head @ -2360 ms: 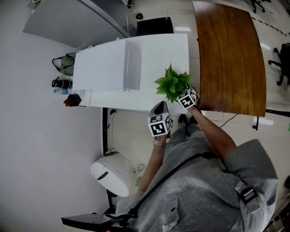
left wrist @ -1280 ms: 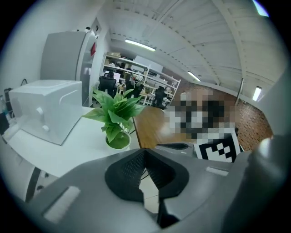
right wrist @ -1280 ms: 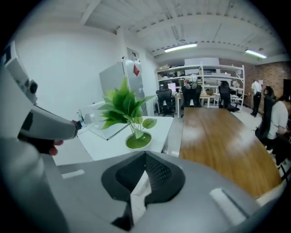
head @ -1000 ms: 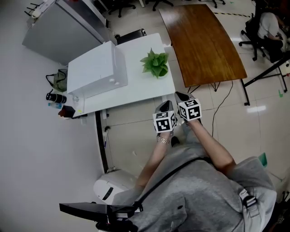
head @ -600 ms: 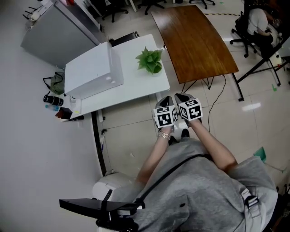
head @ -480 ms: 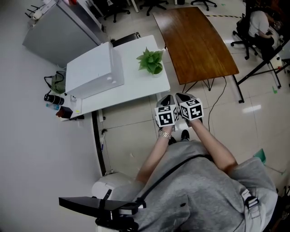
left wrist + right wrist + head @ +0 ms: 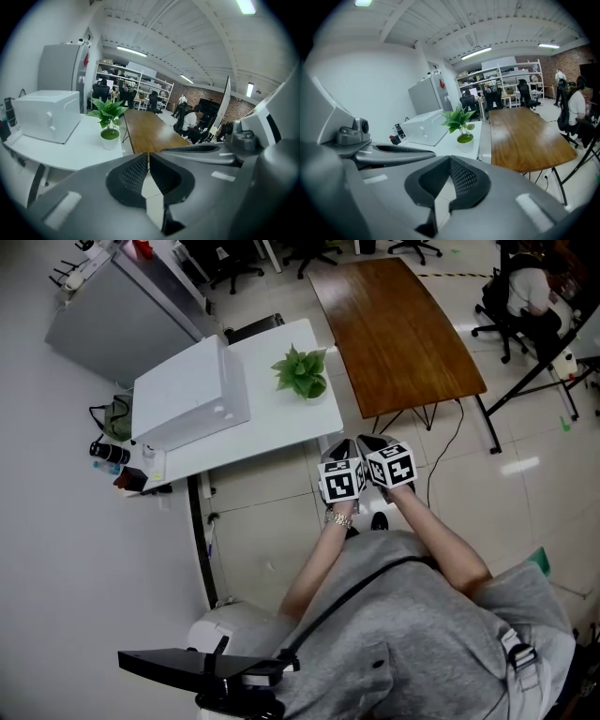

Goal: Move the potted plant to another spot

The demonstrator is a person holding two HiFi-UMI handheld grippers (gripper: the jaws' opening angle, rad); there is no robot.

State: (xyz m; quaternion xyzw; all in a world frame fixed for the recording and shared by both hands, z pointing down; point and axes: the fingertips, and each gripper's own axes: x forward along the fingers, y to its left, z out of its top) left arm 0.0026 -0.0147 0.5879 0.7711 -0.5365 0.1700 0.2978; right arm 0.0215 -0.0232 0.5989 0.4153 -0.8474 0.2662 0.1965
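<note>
Fingers (image 7: 133, 174) on the left gripper (image 7: 148, 157) are pressed together with nothing between them; same on the right gripper (image 7: 449, 160), pads meeting and empty. I hold both grippers side by side, close to my body, over the tiled floor (image 7: 281, 521) just off the near edge of the white tabletop (image 7: 272, 423). Neither touches anything. The potted plant (image 7: 302, 374) stands upright in its small white pot on that tabletop, near the right-hand edge towards the far corner, well apart from both grippers. A large white box (image 7: 187, 395) sits to the plant's left on the same tabletop, not touching it. The brown wooden table (image 7: 398, 324) runs alongside on the right, with a narrow gap of floor between. A grey cabinet (image 7: 112, 315) stands behind the white box. A person (image 7: 525, 287) sits on an office chair beyond the wooden table.
</note>
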